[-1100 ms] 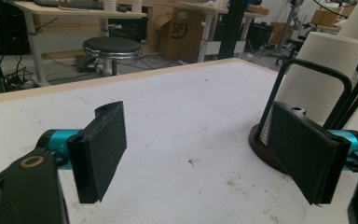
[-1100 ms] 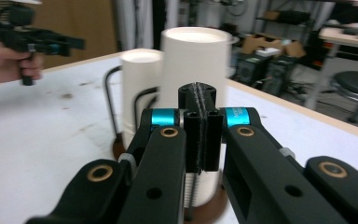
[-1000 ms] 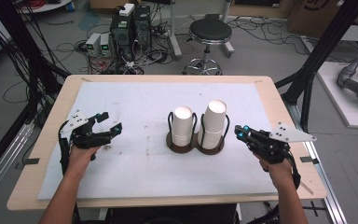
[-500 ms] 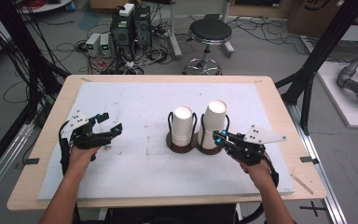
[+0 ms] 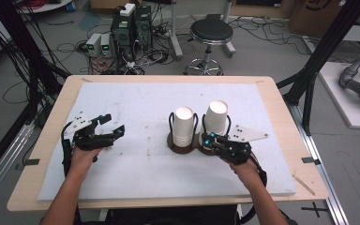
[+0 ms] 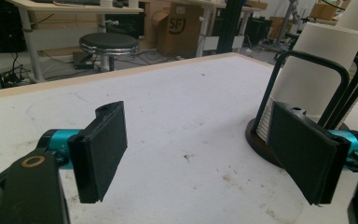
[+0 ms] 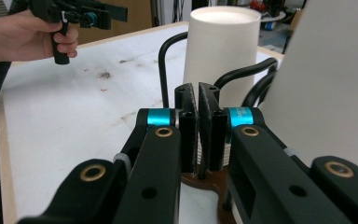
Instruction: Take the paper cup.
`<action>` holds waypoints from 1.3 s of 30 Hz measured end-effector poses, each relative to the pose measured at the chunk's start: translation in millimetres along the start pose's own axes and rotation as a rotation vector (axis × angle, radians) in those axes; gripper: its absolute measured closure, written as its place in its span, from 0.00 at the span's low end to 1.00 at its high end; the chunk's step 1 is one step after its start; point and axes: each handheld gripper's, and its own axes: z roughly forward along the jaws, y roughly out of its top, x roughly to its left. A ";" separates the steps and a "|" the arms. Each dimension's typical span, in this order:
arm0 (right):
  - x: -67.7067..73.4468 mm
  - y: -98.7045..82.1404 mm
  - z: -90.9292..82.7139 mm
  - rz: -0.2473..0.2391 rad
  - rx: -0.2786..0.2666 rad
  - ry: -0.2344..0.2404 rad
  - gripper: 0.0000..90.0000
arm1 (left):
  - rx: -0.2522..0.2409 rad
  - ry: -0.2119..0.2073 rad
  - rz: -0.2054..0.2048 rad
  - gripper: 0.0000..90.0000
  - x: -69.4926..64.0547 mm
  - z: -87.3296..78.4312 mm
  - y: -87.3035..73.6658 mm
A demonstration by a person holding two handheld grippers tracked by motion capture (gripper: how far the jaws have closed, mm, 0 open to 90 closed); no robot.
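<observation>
Two white paper cups stand mid-table in black wire holders on brown round bases (image 5: 176, 146): the left cup (image 5: 183, 124) and the right cup (image 5: 215, 117). My right gripper (image 5: 206, 138) is shut, with its tips low at the front of the right cup's holder. In the right gripper view its jaws (image 7: 198, 100) are pressed together among the black wire loops, with the left cup (image 7: 221, 46) behind and the right cup (image 7: 326, 84) close alongside. I cannot tell if a wire is pinched. My left gripper (image 5: 114, 123) is held open over the left of the mat, and nothing lies between its jaws (image 6: 205, 154).
A white mat (image 5: 140, 103) covers the wooden table (image 5: 281, 108). Beyond the far edge stand a black stool (image 5: 211, 33) and computer cases with cables (image 5: 131, 23). Black frame posts rise at both sides. The left gripper view has the left cup (image 6: 317, 65) at its right.
My right gripper has moved left and down from the table's right side to the front of the right cup's holder. The left gripper has stayed where it was.
</observation>
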 end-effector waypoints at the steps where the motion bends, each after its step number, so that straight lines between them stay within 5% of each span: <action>1: 1.3 0.0 2.8 -0.005 0.006 -0.005 1.00 | 0.001 0.000 0.001 0.23 -0.4 0.3 -0.1; 14: 8.4 -2.1 24.5 0.029 0.022 -0.022 1.00 | 0.011 -0.026 0.019 0.23 -7.5 7.3 -1.5; 26: 18.3 -16.4 63.2 0.047 0.121 -0.054 1.00 | 0.014 -0.056 0.029 0.23 -13.0 14.4 -1.5; 39: 22.1 -24.6 83.4 0.088 0.173 -0.089 1.00 | 0.008 -0.067 0.037 0.23 -14.0 19.0 1.3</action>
